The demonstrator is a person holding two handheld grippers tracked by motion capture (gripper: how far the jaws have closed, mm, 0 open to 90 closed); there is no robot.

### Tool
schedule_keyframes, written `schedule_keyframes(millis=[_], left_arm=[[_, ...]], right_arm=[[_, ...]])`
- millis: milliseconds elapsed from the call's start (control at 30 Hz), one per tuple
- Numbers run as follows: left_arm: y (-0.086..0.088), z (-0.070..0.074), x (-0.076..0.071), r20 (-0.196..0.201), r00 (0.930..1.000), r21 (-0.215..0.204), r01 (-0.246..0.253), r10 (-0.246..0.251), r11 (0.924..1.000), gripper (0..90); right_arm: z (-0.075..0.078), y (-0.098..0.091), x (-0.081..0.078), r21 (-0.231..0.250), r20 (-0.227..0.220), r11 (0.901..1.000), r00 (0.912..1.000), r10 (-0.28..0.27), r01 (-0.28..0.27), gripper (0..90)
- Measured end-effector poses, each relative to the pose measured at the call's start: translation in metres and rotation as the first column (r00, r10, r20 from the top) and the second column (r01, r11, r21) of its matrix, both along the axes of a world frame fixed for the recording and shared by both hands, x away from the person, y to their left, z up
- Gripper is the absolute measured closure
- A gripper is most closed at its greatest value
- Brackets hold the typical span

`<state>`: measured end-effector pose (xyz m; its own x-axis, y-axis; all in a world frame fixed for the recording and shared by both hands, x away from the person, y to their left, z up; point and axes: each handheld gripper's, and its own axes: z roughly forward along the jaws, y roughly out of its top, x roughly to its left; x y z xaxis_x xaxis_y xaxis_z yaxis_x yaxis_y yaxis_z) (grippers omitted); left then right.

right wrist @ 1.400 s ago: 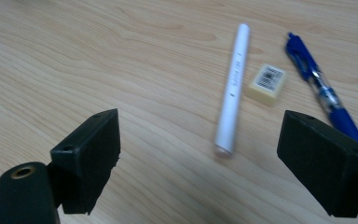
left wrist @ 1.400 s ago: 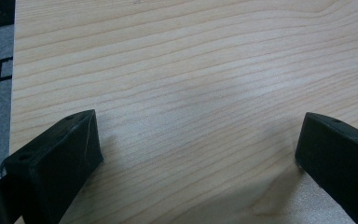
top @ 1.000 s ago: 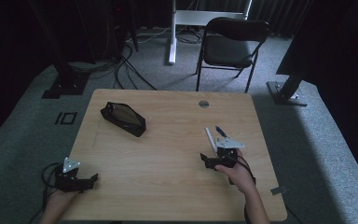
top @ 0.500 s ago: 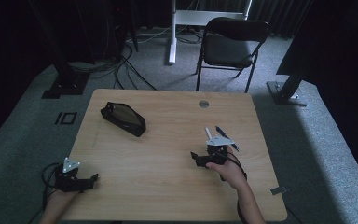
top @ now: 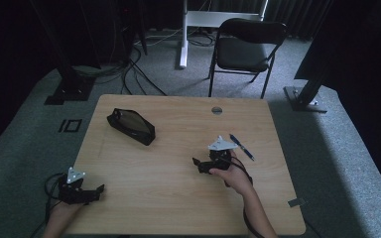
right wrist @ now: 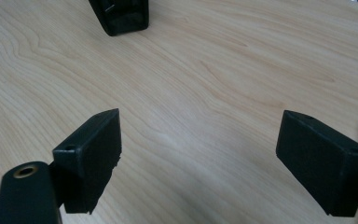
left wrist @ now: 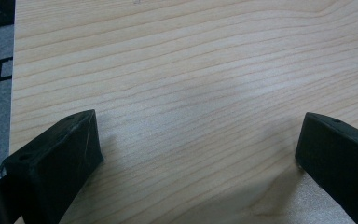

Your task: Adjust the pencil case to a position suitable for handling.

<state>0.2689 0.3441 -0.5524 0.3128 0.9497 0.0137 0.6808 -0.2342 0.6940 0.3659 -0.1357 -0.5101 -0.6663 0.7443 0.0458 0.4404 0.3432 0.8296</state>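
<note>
Right gripper is held with jaws wide apart, nothing clamped, near table centre; pen is seen just behind it toward the right edge, long axis slanting toward that edge. Black pouch lies well apart up-left, where the jaws are aimed, bare wood between. Left gripper is rested at the near-left corner, jaws spread too, farther from both

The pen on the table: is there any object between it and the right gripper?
No, nothing visible stands between them. The pen lies on bare table just beside the right gripper, on the side away from its open jaws, which face the black case.
</note>
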Motion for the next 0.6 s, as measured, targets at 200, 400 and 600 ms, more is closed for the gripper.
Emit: schedule_keyframes(millis=[200, 400, 600], left_arm=[[0.0, 0.0, 0.0, 0.0, 1.0, 0.0, 0.0, 0.0, 1.0, 0.3], [0.0, 0.0, 0.0, 0.0, 1.0, 0.0, 0.0, 0.0, 1.0, 0.3], [0.0, 0.0, 0.0, 0.0, 1.0, 0.0, 0.0, 0.0, 1.0, 0.3]], right_arm=[[0.003, 0.011, 0.005, 0.005, 0.01, 0.9998, 0.9998, 0.018, -0.018, 13.7], [0.004, 0.023, 0.009, 0.0, 0.014, 0.9987, 0.9986, 0.05, -0.05, 14.2], [0.007, 0.034, 0.013, 0.01, 0.032, 0.9981, 0.9976, 0.061, -0.061, 14.2]])
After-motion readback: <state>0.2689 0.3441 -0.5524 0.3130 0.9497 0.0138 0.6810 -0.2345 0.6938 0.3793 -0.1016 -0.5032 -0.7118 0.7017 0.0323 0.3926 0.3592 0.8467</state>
